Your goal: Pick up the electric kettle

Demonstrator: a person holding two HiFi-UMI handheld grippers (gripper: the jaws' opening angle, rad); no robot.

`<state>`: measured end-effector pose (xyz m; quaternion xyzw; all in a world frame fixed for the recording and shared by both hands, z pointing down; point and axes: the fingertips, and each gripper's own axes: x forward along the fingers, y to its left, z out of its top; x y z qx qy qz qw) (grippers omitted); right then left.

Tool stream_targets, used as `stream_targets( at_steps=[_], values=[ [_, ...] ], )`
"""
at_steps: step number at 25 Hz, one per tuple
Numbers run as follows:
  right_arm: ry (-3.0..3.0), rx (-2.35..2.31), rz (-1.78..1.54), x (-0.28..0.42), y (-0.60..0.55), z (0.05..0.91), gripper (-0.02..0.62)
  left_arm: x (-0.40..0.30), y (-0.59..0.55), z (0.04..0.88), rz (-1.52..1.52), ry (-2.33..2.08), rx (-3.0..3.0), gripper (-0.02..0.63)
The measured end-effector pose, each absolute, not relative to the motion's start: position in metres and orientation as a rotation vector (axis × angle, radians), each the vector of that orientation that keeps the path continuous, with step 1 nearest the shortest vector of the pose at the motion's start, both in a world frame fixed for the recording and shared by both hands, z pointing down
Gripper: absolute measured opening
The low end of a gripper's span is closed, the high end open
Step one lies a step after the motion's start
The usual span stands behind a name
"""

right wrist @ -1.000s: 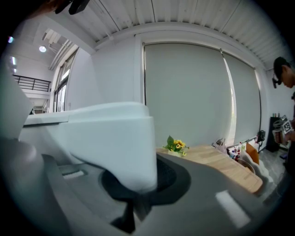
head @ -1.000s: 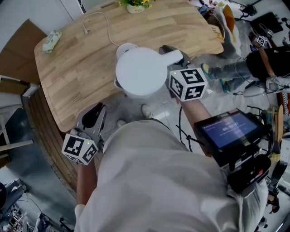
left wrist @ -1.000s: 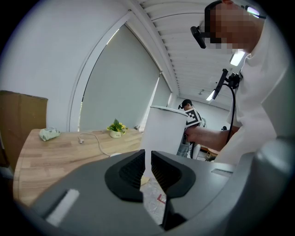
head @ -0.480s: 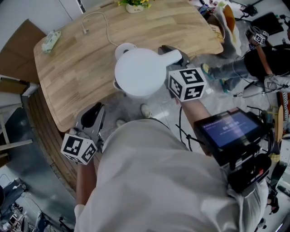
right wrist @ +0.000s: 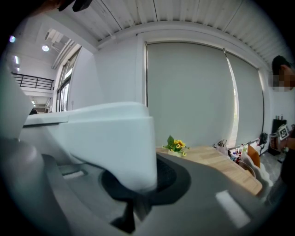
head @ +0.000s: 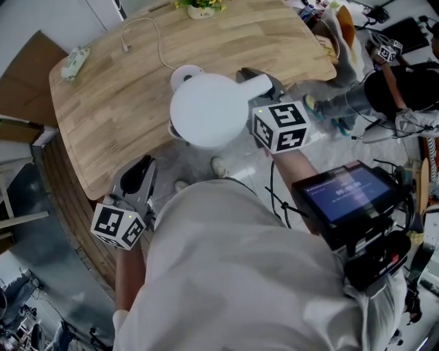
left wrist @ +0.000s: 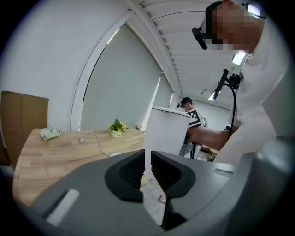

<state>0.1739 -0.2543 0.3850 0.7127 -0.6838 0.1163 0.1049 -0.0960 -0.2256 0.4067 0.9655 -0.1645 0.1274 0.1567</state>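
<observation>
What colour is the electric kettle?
Plain white all over. The electric kettle shows best in the head view.

On the counter, the kettle base sits near the middle. The electric kettle is at its 5 o'clock, over the counter's near edge. The right hand-held gripper is at the kettle's 2 o'clock, on its handle. A cord runs from the base toward 11 o'clock. A potted plant stands at the far edge, at 12 o'clock from the base, and a packet lies at 9 o'clock. The left hand-held gripper is off the near edge, at the kettle's 7 o'clock.
</observation>
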Motion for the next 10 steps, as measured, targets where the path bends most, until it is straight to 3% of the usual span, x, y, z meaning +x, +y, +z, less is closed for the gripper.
stream_targets(
  at_steps=[10],
  values=[
    [-2.03, 2.083, 0.331, 0.1708, -0.2549, 0.3847, 0.035, -0.0968, -0.2245, 0.4099, 0.356, -0.481, 2.763, 0.049]
  ],
)
